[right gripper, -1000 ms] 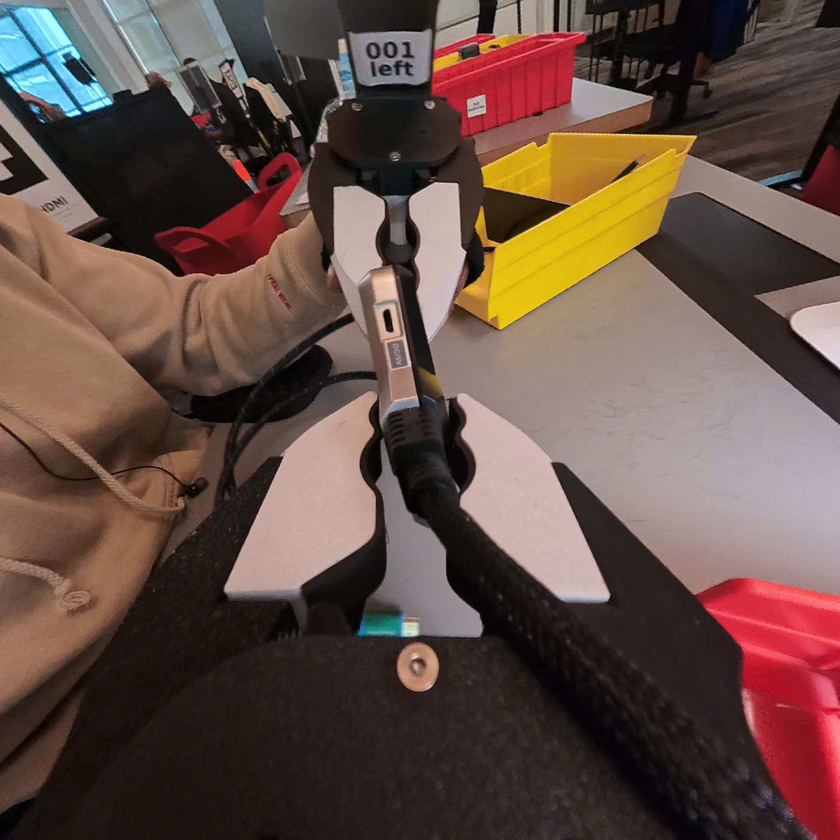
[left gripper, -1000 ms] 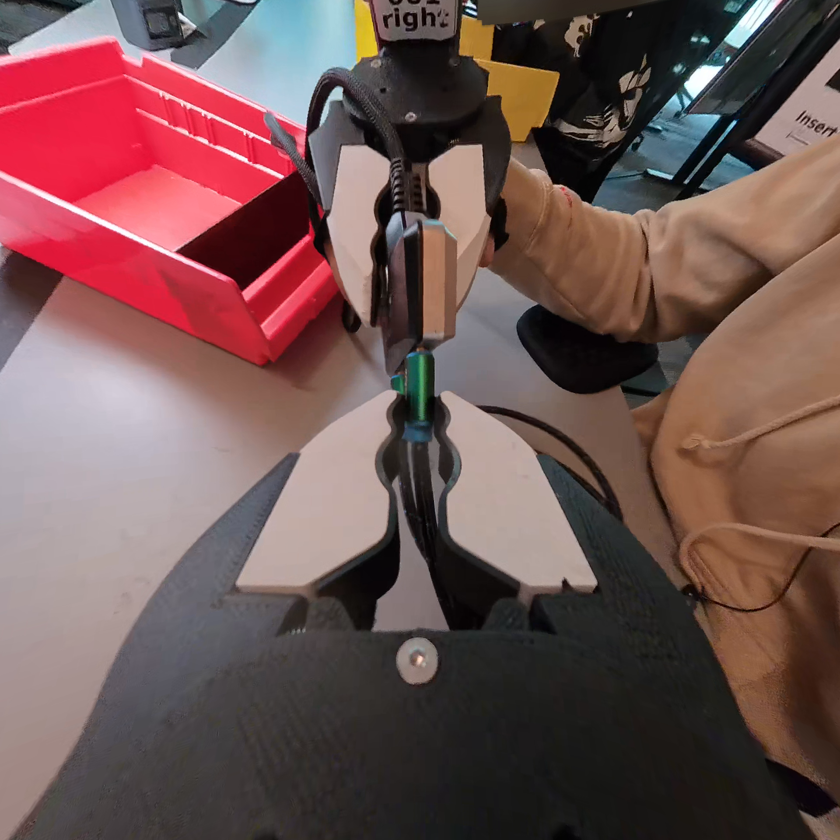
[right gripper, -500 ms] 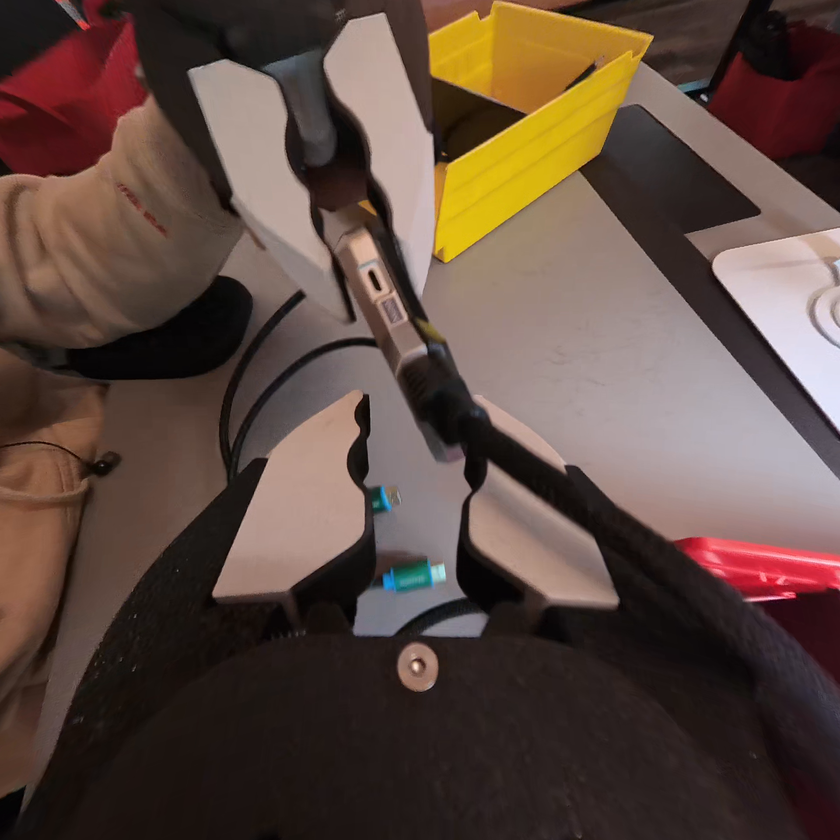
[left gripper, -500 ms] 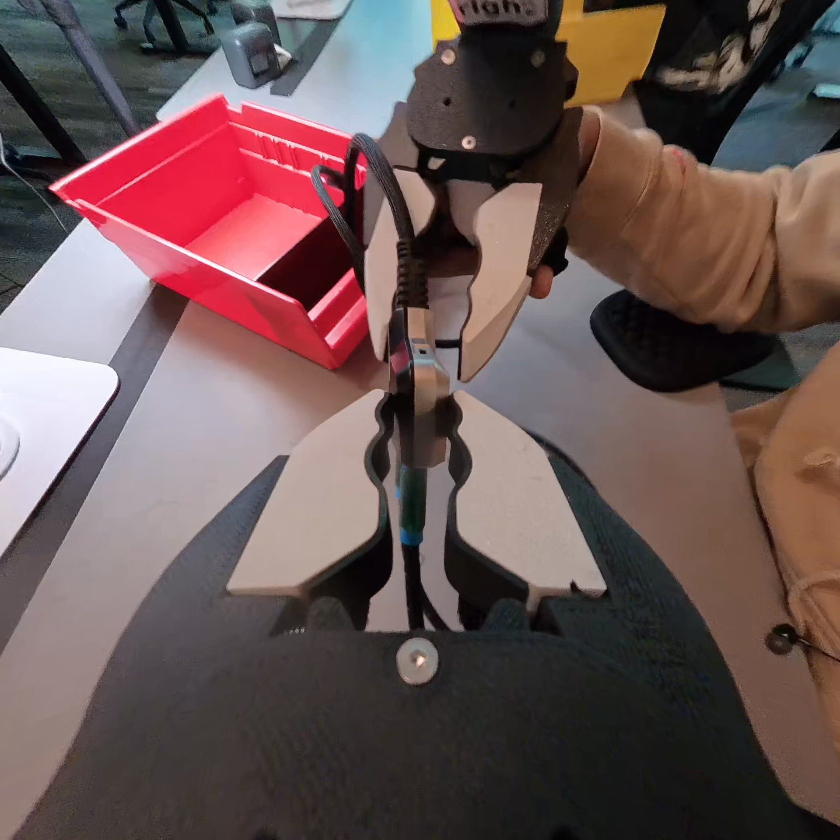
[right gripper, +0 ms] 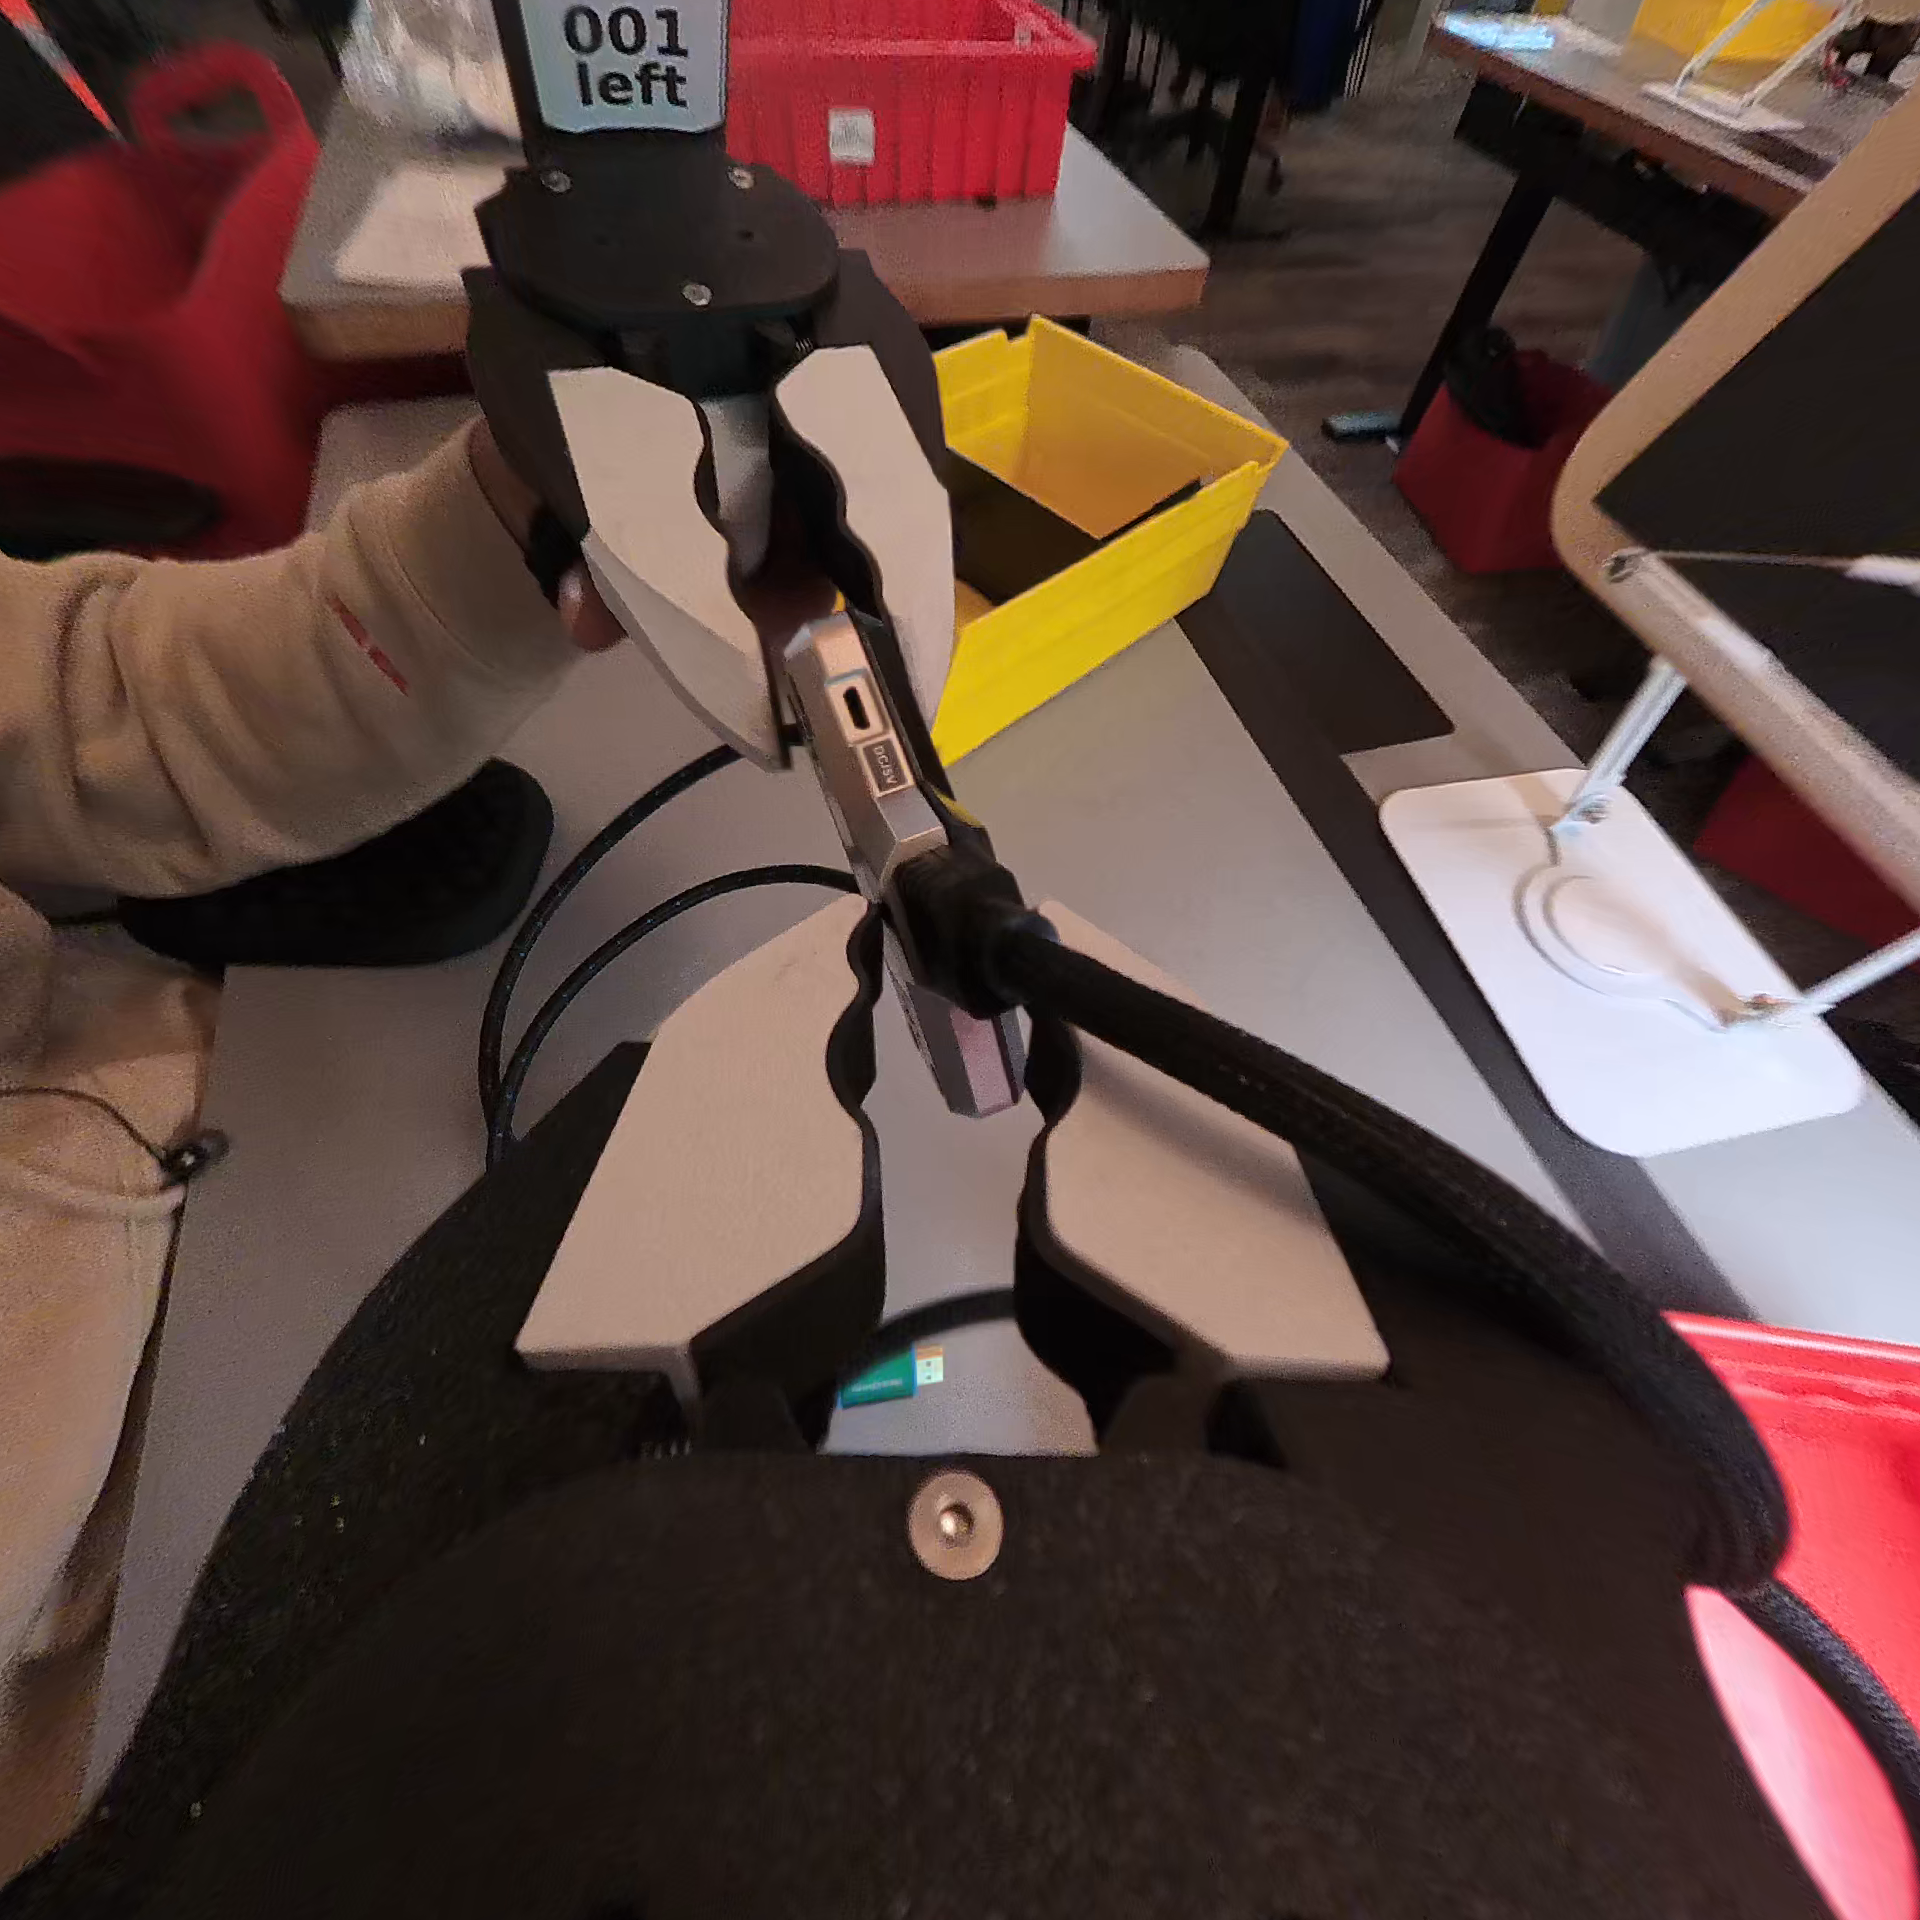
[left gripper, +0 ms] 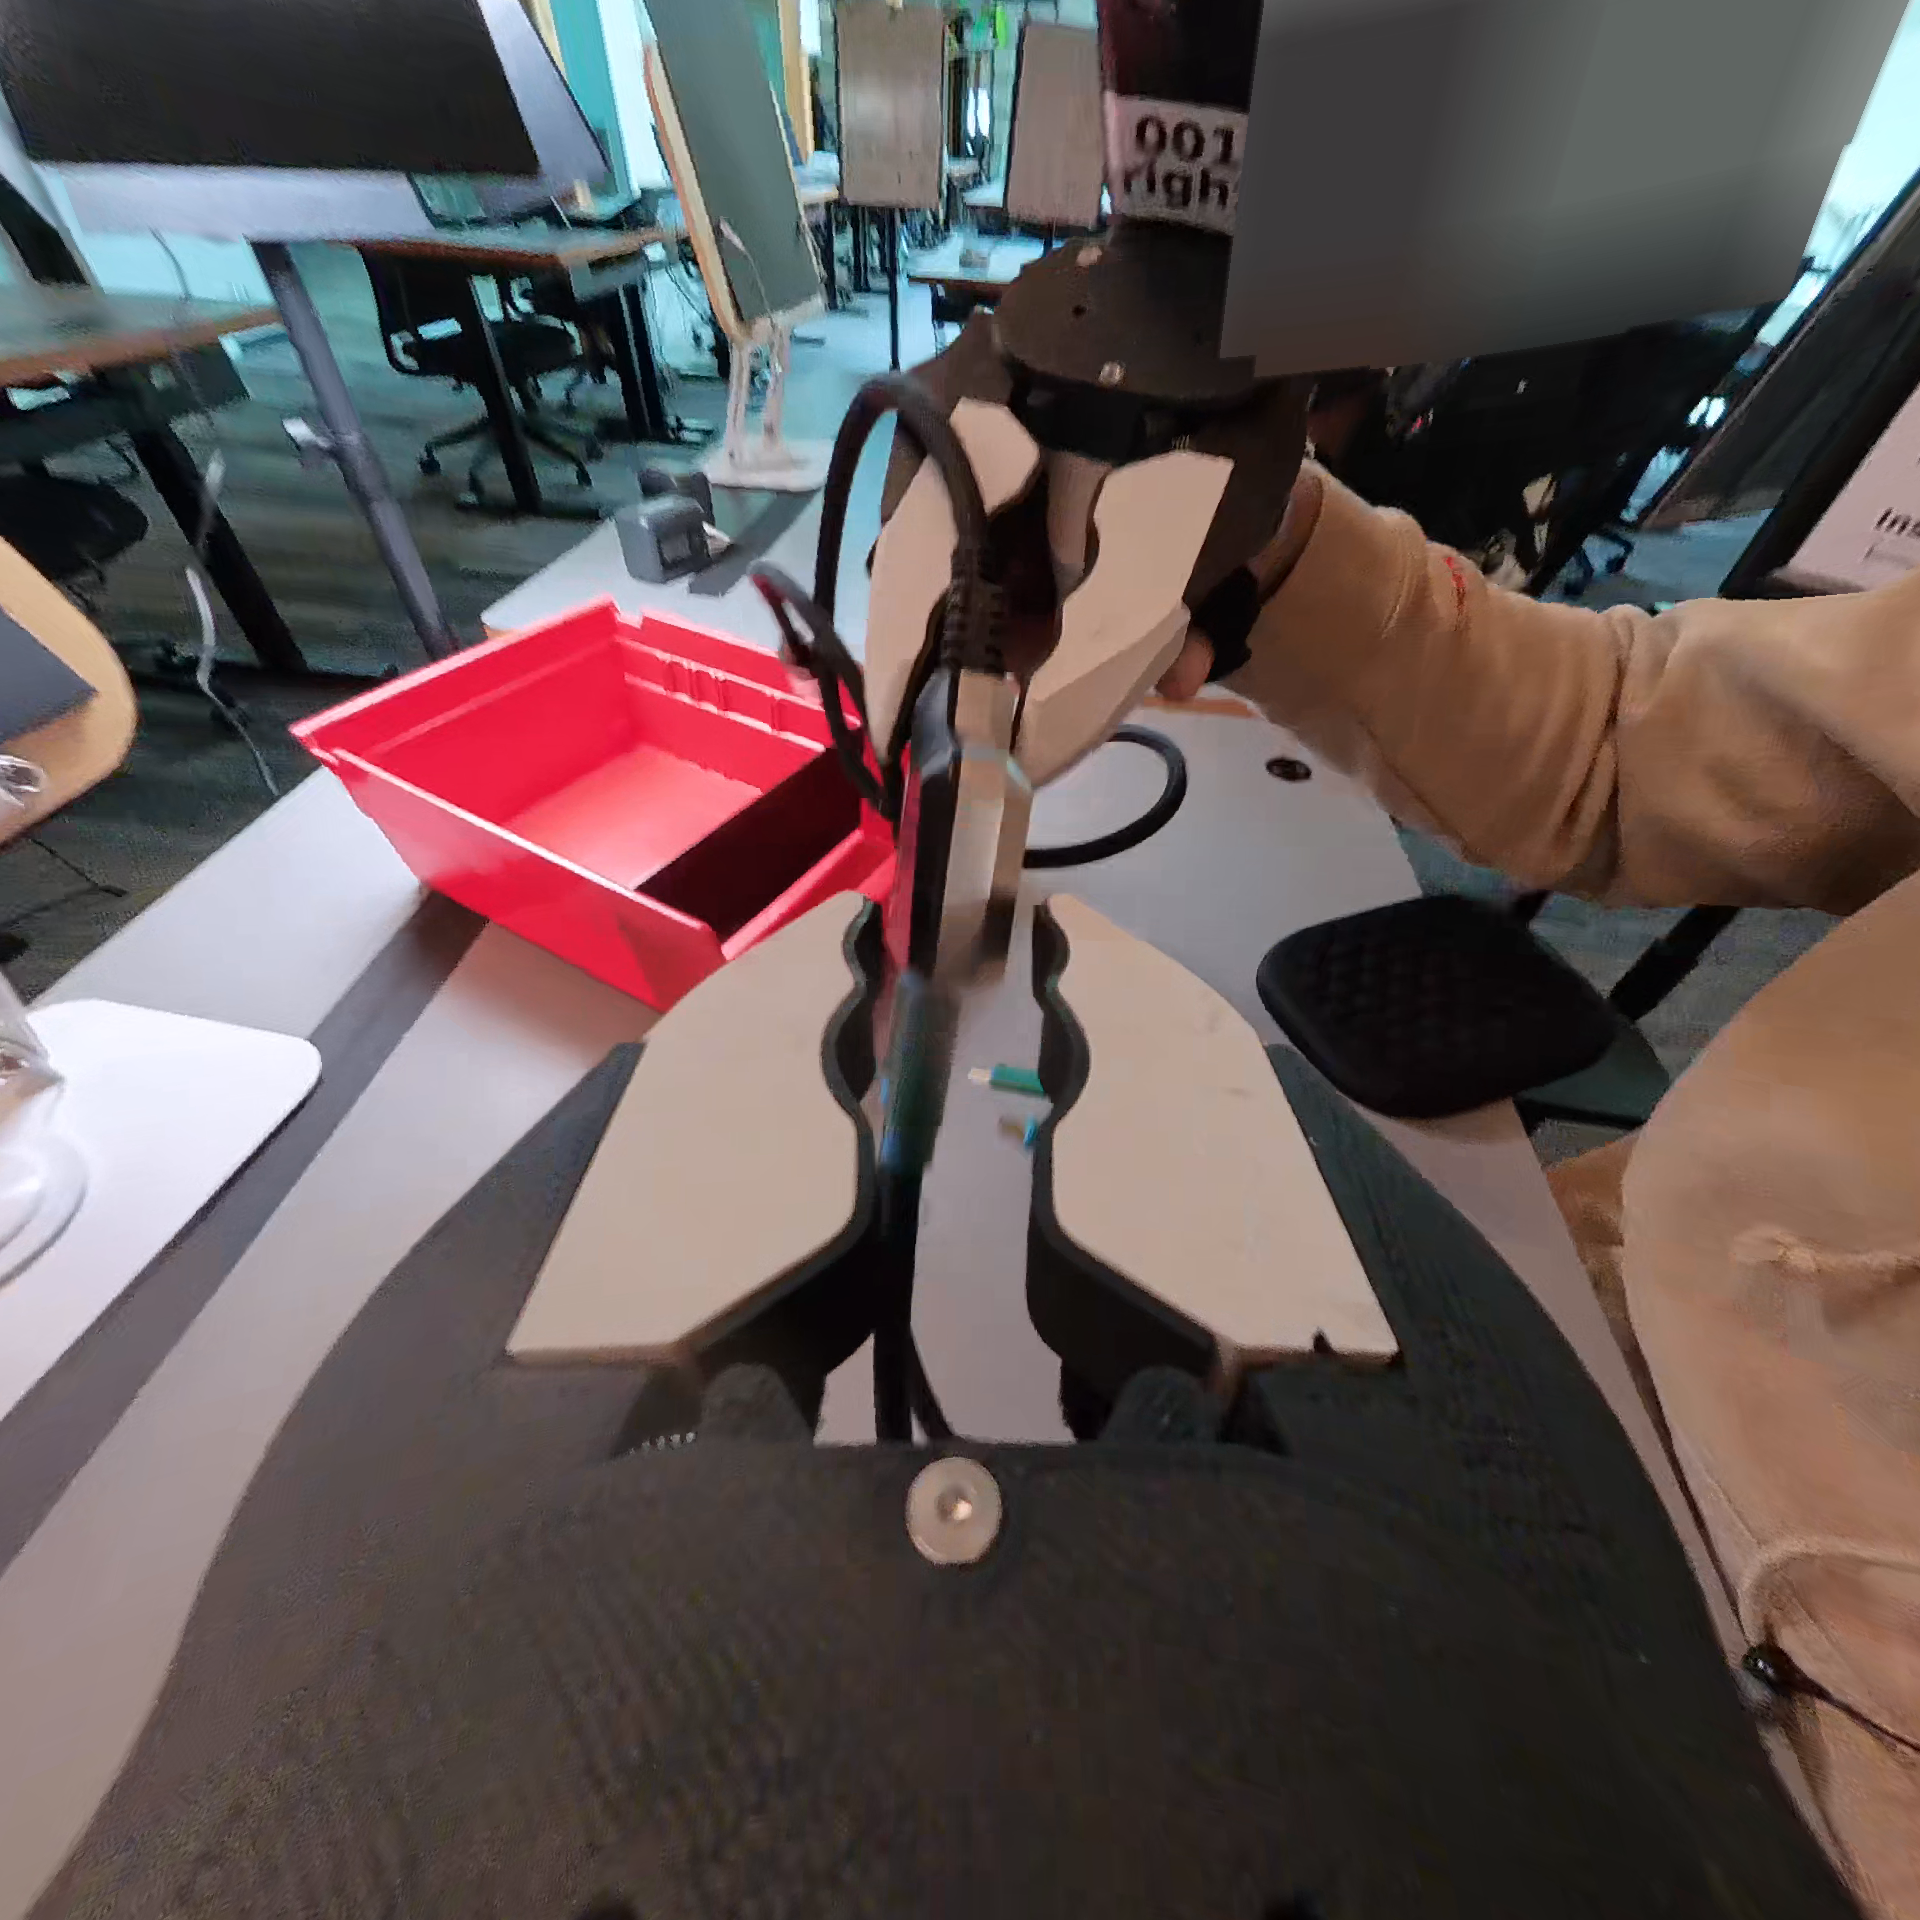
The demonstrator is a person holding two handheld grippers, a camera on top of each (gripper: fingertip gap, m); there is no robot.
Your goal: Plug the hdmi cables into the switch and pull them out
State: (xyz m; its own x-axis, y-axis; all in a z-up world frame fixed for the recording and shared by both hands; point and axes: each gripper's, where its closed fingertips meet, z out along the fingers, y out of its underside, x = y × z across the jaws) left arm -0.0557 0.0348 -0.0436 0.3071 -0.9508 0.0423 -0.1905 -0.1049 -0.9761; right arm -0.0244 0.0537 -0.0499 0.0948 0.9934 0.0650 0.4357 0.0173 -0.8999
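1. The switch (right gripper: 868, 748), a slim grey metal block, hangs tilted in the air above the table (right gripper: 1143, 831), bridging the two tools that face each other tip to tip.
2. The right hand-held gripper (right gripper: 956, 909) has its fingers drawn in on the lower end of the switch, which sits across the gap and touches both tips. The plug of the thick black braided cable (right gripper: 1299, 1101) is seated in the switch just above those tips, and the cable arcs back over the right finger.
3. The left hand-held gripper (left gripper: 951, 914) has the other end of the switch between its fingertips. A narrow gap shows at the sides, so I cannot tell whether it is clamped or only loose around it.
4. A thin cable with a green plug (left gripper: 912, 1081) runs along the inner edge of the left finger, up to the switch.
5. Two small green connectors (left gripper: 1013, 1078) lie on the table under the left tool's fingers.
6. Thin black cables (right gripper: 582, 935) loop on the table near the person's tan sleeve (right gripper: 260, 707).
7. A red bin (left gripper: 582, 790) stands by one table edge, a yellow bin (right gripper: 1122, 582) by the opposite edge, both well apart from the switch.
8. A white monitor base (right gripper: 1621, 966) rests on the table beyond a dark strip.
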